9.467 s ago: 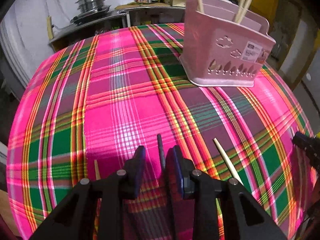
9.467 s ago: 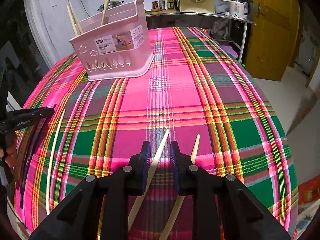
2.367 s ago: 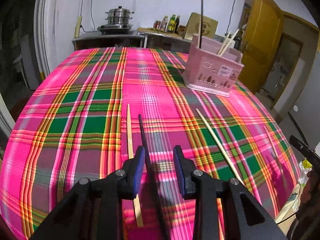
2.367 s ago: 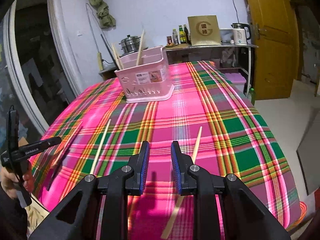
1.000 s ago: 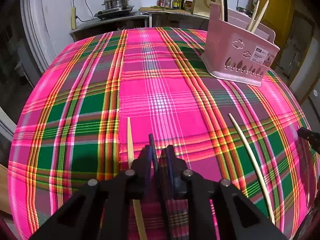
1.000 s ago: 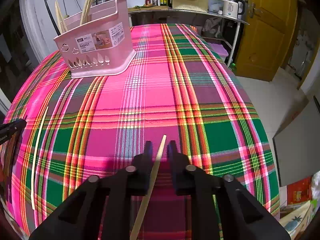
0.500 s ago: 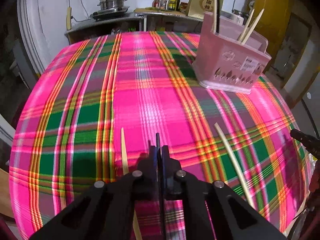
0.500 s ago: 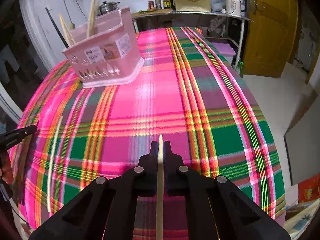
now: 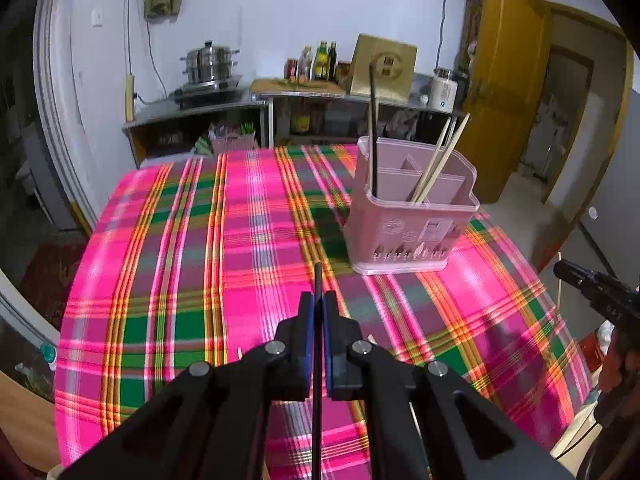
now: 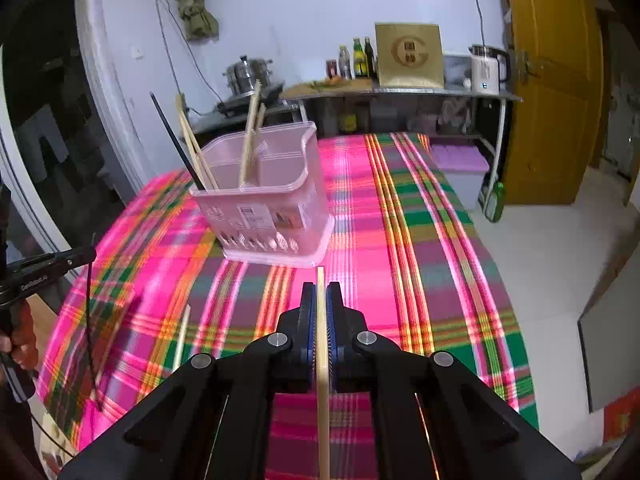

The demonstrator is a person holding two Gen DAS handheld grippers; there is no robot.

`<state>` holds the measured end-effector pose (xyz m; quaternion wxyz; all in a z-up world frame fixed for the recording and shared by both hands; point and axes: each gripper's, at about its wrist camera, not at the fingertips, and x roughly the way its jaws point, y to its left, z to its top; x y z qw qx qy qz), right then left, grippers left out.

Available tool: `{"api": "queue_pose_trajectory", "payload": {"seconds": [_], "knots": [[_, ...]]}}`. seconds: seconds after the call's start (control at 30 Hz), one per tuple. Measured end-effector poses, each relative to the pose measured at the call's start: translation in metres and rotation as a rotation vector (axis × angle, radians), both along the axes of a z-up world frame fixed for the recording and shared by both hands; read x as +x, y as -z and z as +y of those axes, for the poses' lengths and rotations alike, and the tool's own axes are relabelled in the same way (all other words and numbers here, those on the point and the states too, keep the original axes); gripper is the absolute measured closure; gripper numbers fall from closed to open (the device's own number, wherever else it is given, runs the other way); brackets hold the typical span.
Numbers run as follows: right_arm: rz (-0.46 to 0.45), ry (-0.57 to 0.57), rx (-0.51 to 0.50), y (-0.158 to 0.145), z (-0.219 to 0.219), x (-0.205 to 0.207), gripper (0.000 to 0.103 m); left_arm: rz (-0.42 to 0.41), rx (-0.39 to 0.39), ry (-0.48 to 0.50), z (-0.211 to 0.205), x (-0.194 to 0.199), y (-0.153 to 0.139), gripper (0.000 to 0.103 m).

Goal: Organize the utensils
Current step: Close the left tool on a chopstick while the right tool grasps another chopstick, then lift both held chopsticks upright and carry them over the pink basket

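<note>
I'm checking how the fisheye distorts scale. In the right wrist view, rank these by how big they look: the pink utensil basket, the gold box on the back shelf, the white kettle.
1. pink utensil basket, clearly largest
2. gold box
3. white kettle, smallest

The basket stands nearer the camera, so its lead may owe partly to nearness.

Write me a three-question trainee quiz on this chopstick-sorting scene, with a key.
1. True or false: the left claw is shut on a black chopstick.
2. What does the right claw hold? A) a spoon B) a light wooden chopstick C) nothing
3. Fill in: the black chopstick already standing in the pink basket sits at the basket's ____ end in the left wrist view.

Key: 1 true. 2 B. 3 left; the standing black chopstick is apart from the wooden pair further right.
</note>
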<state>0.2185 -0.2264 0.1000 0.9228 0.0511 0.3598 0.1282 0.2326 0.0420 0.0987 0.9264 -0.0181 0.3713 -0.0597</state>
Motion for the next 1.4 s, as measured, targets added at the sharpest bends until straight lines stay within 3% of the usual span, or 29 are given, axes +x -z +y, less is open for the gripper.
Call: {"api": "queue_pose_trajectory", "payload": {"seconds": [0.27,1.0,1.4], "knots": [[-0.088,-0.013,0.018,-0.029,0.004,-0.015,0.098,-0.077,-0.030,0.012,0.001,-0.016,-0.030,0.098],[-0.112,-0.036,-0.025,-0.039,-0.001,-0.068,0.098,-0.153,-0.009,0.043,0.007,-0.096,-0.047,0.098],[-0.123,-0.037,-0.032,-0.042,-0.001,-0.084,0.098,-0.153,-0.004,0.042,0.007,-0.105,-0.050,0.098]]}}
